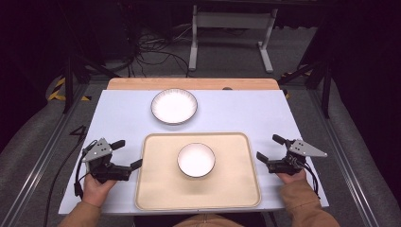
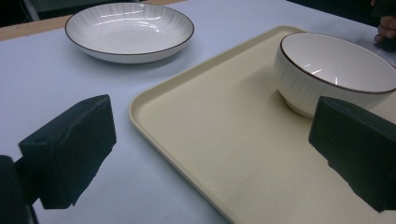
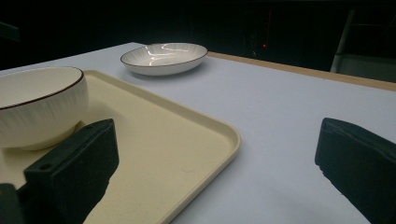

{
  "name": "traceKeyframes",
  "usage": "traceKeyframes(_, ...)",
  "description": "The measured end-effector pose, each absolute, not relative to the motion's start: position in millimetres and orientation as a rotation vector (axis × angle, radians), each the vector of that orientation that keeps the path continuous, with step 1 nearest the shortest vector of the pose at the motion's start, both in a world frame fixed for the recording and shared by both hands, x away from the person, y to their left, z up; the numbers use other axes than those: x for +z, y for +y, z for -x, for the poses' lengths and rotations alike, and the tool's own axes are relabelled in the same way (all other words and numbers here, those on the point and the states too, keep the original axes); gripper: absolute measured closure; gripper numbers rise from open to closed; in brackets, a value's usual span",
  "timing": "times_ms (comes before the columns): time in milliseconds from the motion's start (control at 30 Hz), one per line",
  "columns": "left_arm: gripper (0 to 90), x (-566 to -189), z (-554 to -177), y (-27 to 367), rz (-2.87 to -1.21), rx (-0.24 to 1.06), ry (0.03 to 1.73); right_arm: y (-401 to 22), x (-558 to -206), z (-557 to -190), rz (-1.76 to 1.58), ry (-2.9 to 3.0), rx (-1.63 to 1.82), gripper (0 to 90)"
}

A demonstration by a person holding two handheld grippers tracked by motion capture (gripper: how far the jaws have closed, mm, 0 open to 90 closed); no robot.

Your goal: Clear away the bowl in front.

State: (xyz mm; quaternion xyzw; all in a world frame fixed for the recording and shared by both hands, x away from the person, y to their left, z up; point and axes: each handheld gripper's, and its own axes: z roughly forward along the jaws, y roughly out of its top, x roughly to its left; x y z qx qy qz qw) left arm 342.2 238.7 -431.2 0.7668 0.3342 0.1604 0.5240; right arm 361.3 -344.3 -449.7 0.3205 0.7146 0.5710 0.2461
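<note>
Bowl centred on tray, midway between left gripper and right gripper; both wide open, empty.

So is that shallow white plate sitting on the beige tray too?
No, the plate rests on the bare white table beyond the tray; the only dish on the tray is the bowl.

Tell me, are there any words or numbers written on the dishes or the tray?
None: no words, numbers or signs can be read on the bowl, the plate, the tray, the table or either gripper.
</note>
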Motion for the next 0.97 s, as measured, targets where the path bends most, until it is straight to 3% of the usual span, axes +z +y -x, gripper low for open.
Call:
traceKeyframes(467,0.3,-457,-352,260,-1.713,0.383,0.795,-344,-449,-361,-0.866,1.948,1.556,0.0)
traceKeyframes(967,0.2,-458,-351,255,-1.762,0.383,0.753,-345,-449,-360,-0.873,1.938,1.555,0.0)
